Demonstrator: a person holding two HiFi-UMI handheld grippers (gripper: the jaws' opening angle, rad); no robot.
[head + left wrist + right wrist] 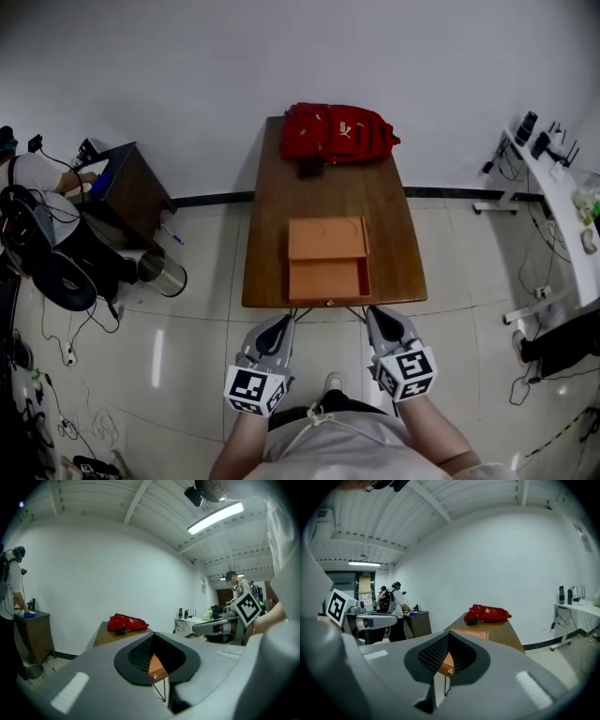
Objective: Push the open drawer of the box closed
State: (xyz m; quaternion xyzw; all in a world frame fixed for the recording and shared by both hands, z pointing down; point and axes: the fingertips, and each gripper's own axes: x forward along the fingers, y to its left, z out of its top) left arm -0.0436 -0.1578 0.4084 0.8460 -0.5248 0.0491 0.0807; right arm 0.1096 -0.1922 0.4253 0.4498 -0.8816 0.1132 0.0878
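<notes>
An orange box lies on the brown table, and its drawer is pulled out toward the near edge. A small knob shows on the drawer front, seen through the right jaws' gap. Both grippers hang side by side just short of the table's near edge, apart from the drawer. My left gripper is shut with nothing in it, and so is my right gripper. The drawer front also shows through the left jaws' gap.
A red backpack lies at the table's far end. A dark cabinet and a metal bin stand to the left, with a person by the cabinet. A white desk lines the right wall. Cables trail on the tiled floor.
</notes>
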